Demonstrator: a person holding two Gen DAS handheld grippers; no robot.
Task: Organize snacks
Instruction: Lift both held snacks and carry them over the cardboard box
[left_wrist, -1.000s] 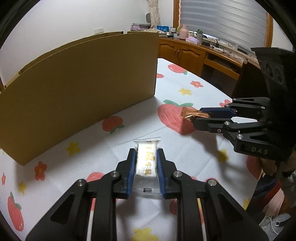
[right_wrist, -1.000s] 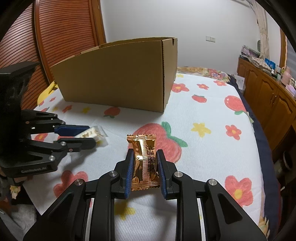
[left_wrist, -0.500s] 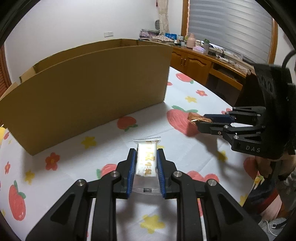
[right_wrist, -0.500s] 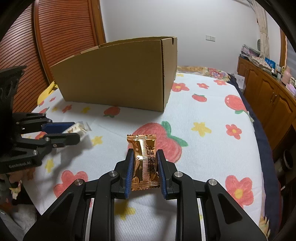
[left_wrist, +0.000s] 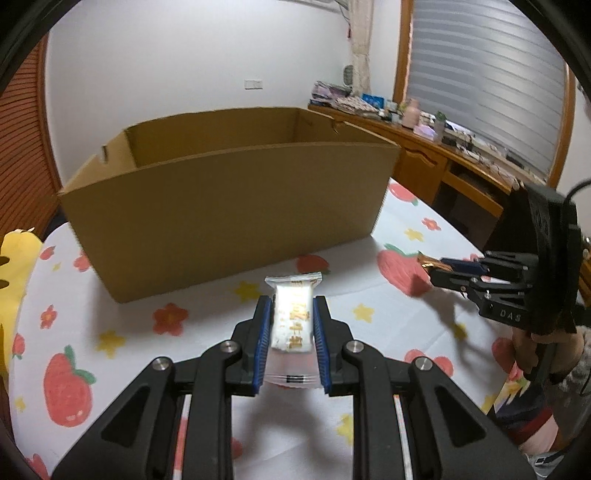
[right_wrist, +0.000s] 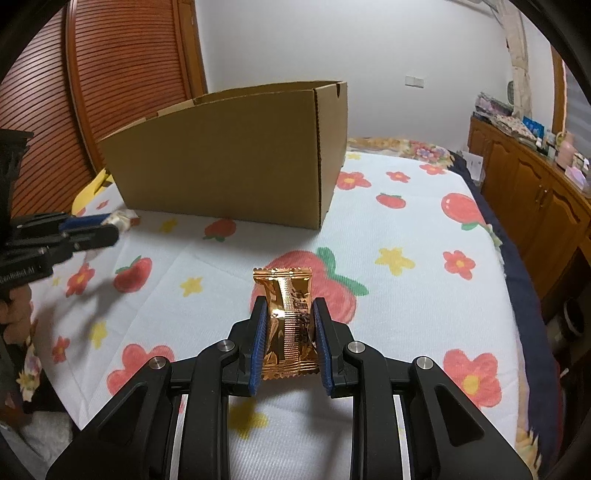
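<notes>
With my left gripper (left_wrist: 289, 325) clamped on the white snack (left_wrist: 293, 319) and my right gripper (right_wrist: 290, 334) on the gold snack (right_wrist: 288, 325), both above the cloth (right_wrist: 406, 295), I judge boxing underway: next, lifting each over the box (left_wrist: 229, 206) rim and letting go.

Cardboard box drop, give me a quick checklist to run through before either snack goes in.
1. Left tongs gripping the white snack pack: ok, pads pressed on both sides.
2. Right tongs gripping the gold snack pack: ok, held firmly.
3. Cardboard box open on top: ok, no flaps across the opening.
4. Room inside the box: cannot tell, the floor is hidden behind the near wall.
5. Snacks lifted above the box rim: not ok, both packs sit below the rim in front of the near wall.
6. Path to the box over the tablecloth: ok, nothing in between.
</notes>
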